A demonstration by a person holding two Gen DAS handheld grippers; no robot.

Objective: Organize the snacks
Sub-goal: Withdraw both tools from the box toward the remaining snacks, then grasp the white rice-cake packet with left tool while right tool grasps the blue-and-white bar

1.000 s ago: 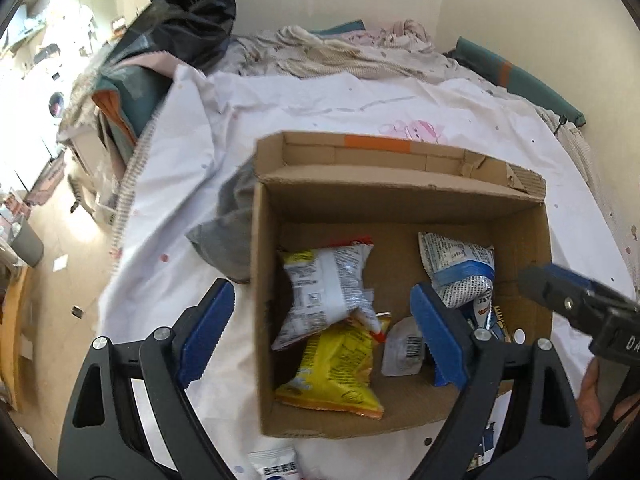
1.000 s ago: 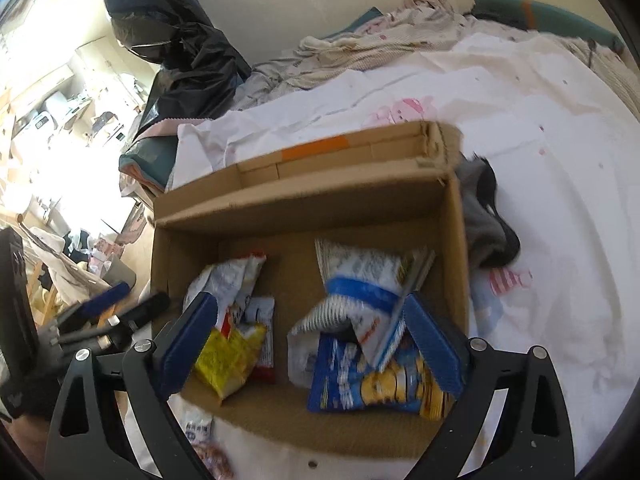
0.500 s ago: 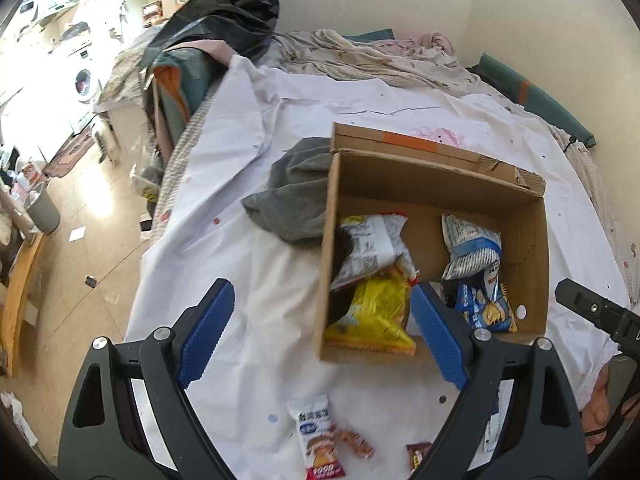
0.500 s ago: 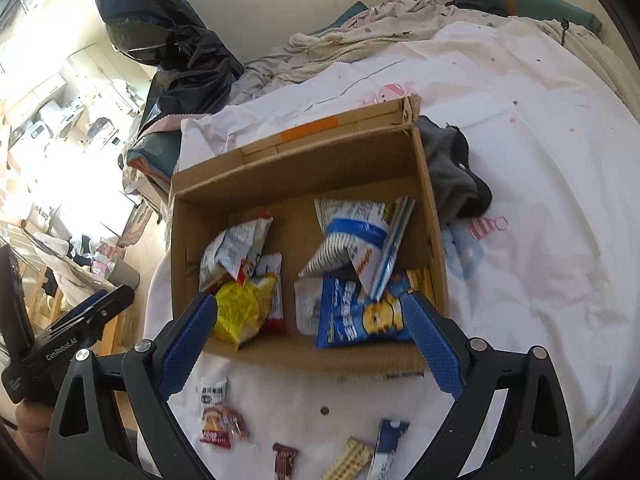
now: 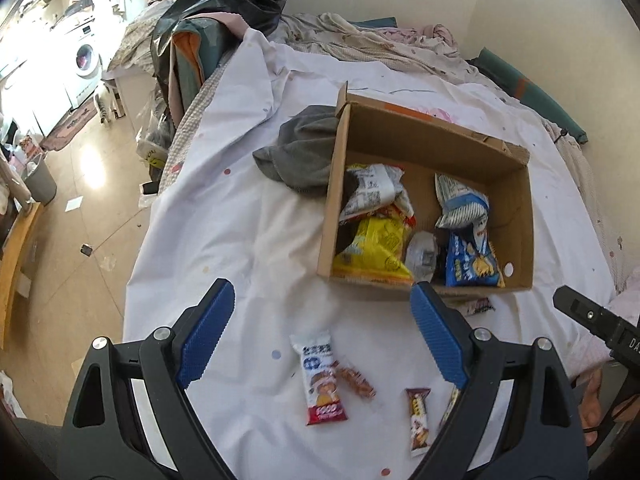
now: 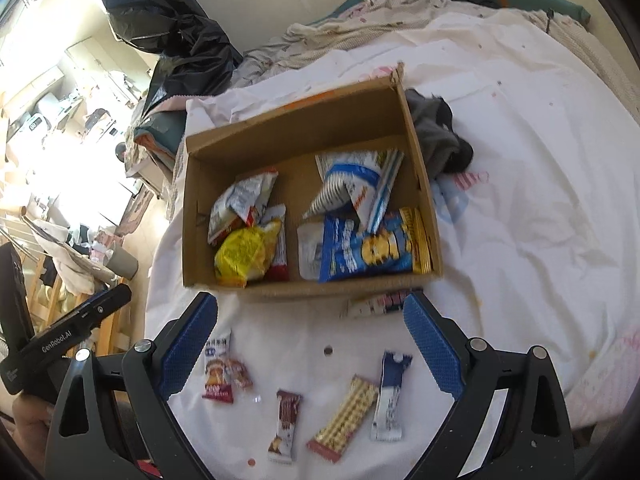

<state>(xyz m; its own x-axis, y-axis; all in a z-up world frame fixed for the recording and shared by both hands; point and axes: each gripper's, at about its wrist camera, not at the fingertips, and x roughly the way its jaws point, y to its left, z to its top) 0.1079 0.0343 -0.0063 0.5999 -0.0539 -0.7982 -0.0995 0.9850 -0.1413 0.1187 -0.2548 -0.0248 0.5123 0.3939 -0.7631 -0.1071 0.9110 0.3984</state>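
Both grippers, left (image 5: 320, 344) and right (image 6: 310, 340), are hovering with jaws released and empty over loose snacks (image 6: 362, 416) lying on the bed (image 6: 520, 220) before the box (image 6: 304, 286); pick singly, pinching each wrapper across its narrow width.

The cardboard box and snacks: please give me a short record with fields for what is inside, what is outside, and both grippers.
container: cardboard box, open top, on white sheet
inside: yellow bag, blue bag, other packets
outside: wafer bar, chocolate bar, blue-white packet
beside box: grey cloth
left gripper: open, empty
right gripper: open, empty
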